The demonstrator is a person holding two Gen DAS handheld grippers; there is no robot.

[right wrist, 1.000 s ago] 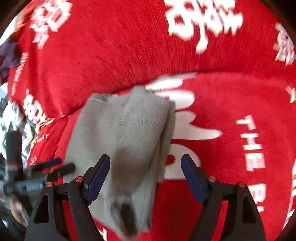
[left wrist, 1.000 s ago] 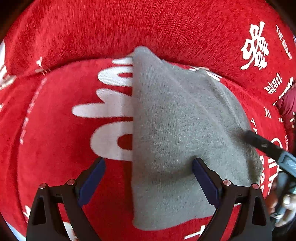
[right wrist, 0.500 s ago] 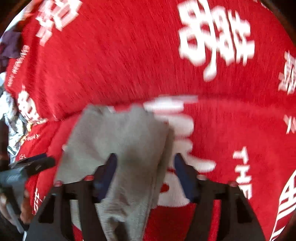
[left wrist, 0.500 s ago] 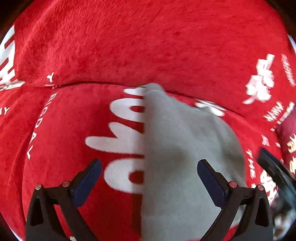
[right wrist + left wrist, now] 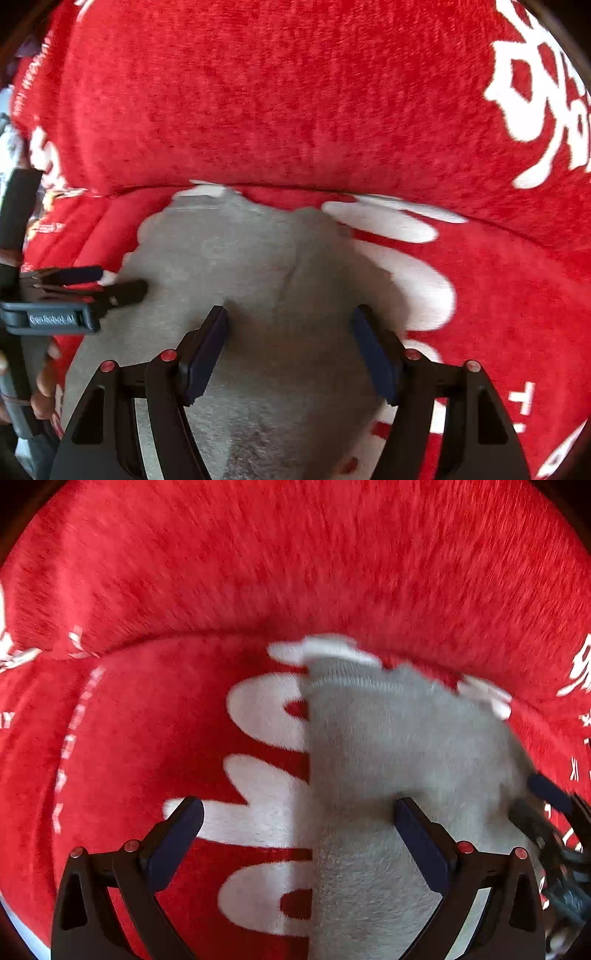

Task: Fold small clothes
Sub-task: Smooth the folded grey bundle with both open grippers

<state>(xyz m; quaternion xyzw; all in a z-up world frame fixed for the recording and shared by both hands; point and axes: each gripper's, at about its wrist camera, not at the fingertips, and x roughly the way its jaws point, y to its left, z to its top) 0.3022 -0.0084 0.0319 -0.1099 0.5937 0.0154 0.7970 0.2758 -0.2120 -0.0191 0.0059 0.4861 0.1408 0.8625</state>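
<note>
While both wrist cameras looked down at a plush red blanket printed with large white lettering (image 5: pixel 155 738), a small grey knitted garment (image 5: pixel 388 775) lay flat on it, folded lengthwise with one long straight edge running toward the left camera. Its ribbed end reached the crease where the blanket rose into a padded back. The left gripper (image 5: pixel 299 830) hovered over that straight edge with its dark blue-padded jaws spread wide, one finger above the white lettering and the other above the grey cloth, and it held nothing. The right gripper (image 5: pixel 291 343) stood over the near part of the same garment (image 5: pixel 258 266), its jaws parted to a middling width and empty, both fingers above the cloth. Seen from the right camera, the left gripper's fingers (image 5: pixel 122 290) sat at the garment's left edge. The picture was blurred there, so contact with the cloth could not be judged.
</note>
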